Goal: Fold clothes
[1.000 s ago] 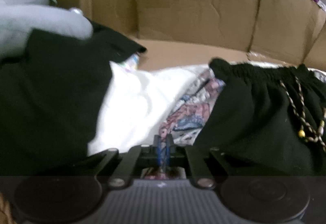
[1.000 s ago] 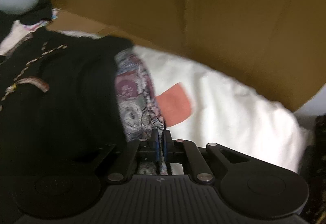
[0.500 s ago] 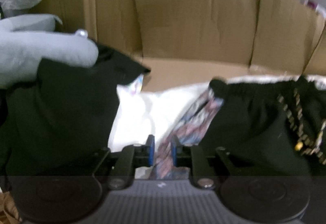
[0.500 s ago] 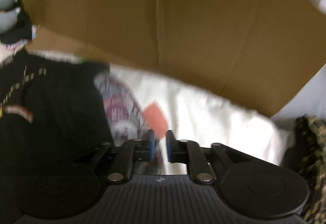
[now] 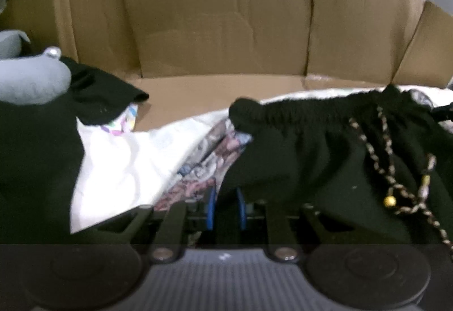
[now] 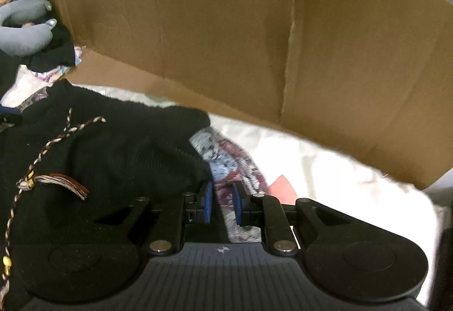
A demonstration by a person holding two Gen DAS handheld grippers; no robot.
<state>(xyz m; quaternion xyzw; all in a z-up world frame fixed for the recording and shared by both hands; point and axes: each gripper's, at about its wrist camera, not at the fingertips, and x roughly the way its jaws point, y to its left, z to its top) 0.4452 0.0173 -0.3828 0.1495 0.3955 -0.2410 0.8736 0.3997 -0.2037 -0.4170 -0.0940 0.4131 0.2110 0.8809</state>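
Black shorts (image 5: pixel 325 158) with an elastic waistband and a braided drawstring (image 5: pixel 376 158) lie on top of a patterned cloth (image 5: pixel 209 158) and a white garment (image 5: pixel 127 163). My left gripper (image 5: pixel 225 207) stands open at the shorts' left edge, with dark fabric behind the gap between its blue pads. In the right wrist view the same shorts (image 6: pixel 113 158) fill the left side. The patterned cloth (image 6: pixel 232 163) pokes out from under them and runs loosely between the pads of my open right gripper (image 6: pixel 222 205).
Cardboard box walls (image 5: pixel 220 28) (image 6: pixel 226 42) rise close behind the clothes. A grey plush toy (image 5: pixel 28 81) (image 6: pixel 25 28) rests on another black garment (image 5: pixel 36 155) at the left. A red patch (image 6: pixel 281 186) shows on the white garment (image 6: pixel 339 183).
Both grippers were shut on the patterned cloth a second ago and have since opened and let it go. Both have drawn back a little from the pile.
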